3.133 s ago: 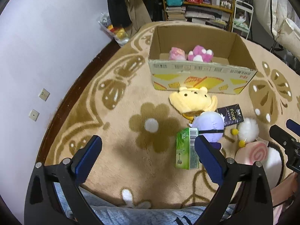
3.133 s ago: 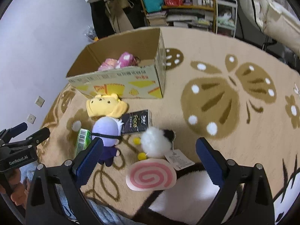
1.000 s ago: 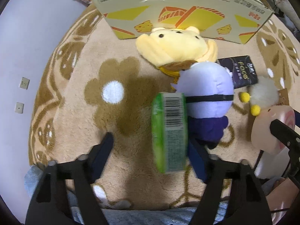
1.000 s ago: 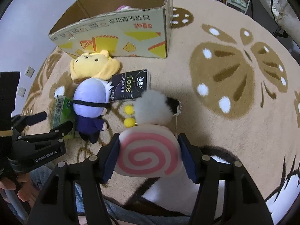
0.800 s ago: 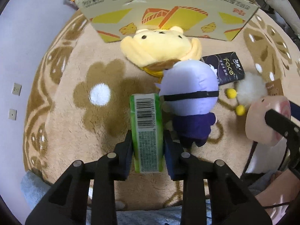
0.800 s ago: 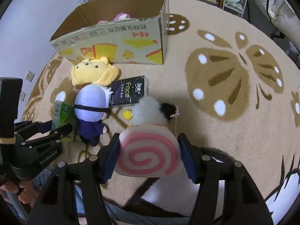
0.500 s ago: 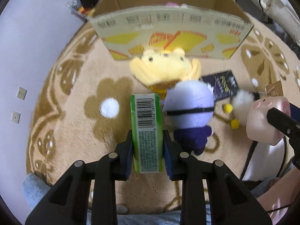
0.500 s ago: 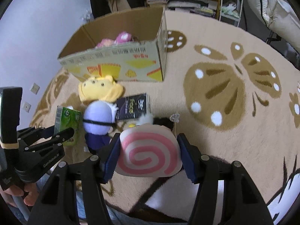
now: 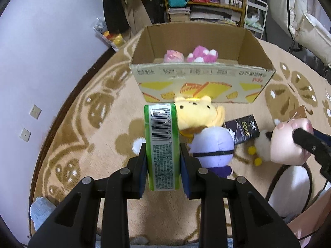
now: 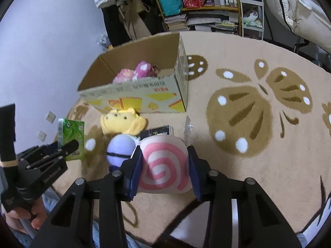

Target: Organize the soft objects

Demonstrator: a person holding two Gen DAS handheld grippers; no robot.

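My left gripper (image 9: 163, 166) is shut on a green tissue pack (image 9: 162, 142), held above the carpet; it also shows in the right wrist view (image 10: 71, 138). My right gripper (image 10: 164, 165) is shut on a pink swirl plush (image 10: 164, 163), also lifted; it shows at the right of the left wrist view (image 9: 287, 142). An open cardboard box (image 9: 202, 76) ahead holds two pink plush toys (image 9: 201, 54). On the carpet lie a yellow bear plush (image 9: 198, 111), a purple round plush (image 9: 213, 146), a white fluffy plush (image 9: 261, 144) and a black tissue pack (image 9: 244, 128).
A beige patterned carpet (image 10: 248, 113) covers the floor. A lilac wall (image 9: 41, 62) with sockets runs along the left. Shelves (image 9: 206, 0) with books and bags stand behind the box. White bedding (image 10: 300, 10) is at the far right.
Both grippers have risen and tilted up with their loads, so the box's inside now shows. The toys on the carpet have not moved.
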